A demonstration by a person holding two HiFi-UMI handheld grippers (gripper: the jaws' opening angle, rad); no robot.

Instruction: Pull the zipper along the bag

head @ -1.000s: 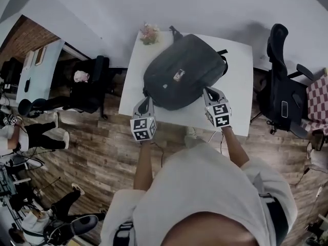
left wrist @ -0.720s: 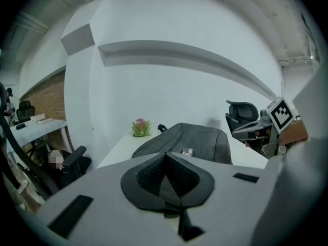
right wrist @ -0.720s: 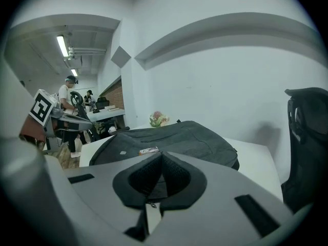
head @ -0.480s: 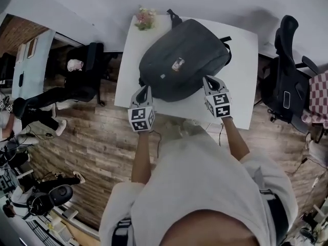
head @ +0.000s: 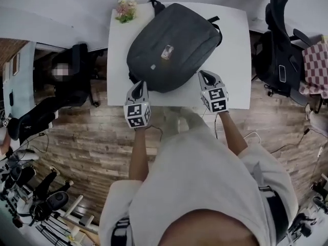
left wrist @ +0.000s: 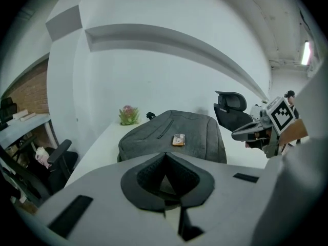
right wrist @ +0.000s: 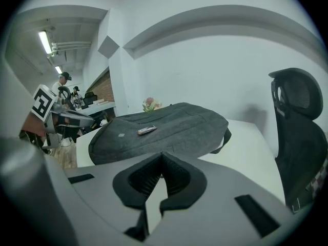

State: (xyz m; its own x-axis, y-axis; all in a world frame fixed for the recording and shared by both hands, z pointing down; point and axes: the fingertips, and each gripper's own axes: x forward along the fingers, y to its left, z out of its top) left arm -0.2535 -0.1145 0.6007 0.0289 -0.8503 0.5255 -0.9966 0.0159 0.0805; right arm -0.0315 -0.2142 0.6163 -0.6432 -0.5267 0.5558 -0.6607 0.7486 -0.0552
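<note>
Both grippers have dropped closer to the bag [head: 171,45]; left gripper [head: 138,85] and right gripper [head: 205,76] flank its near edge, jaws pressed together and empty, seemingly poised to start.

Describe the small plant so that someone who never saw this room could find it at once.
Find the white table, which carries a large dark grey backpack. At its far corner on the person's left, by the wall, stands the small plant, close to the bag's top but apart from it. It alone is colourful: pinkish flowers over green leaves.
</note>
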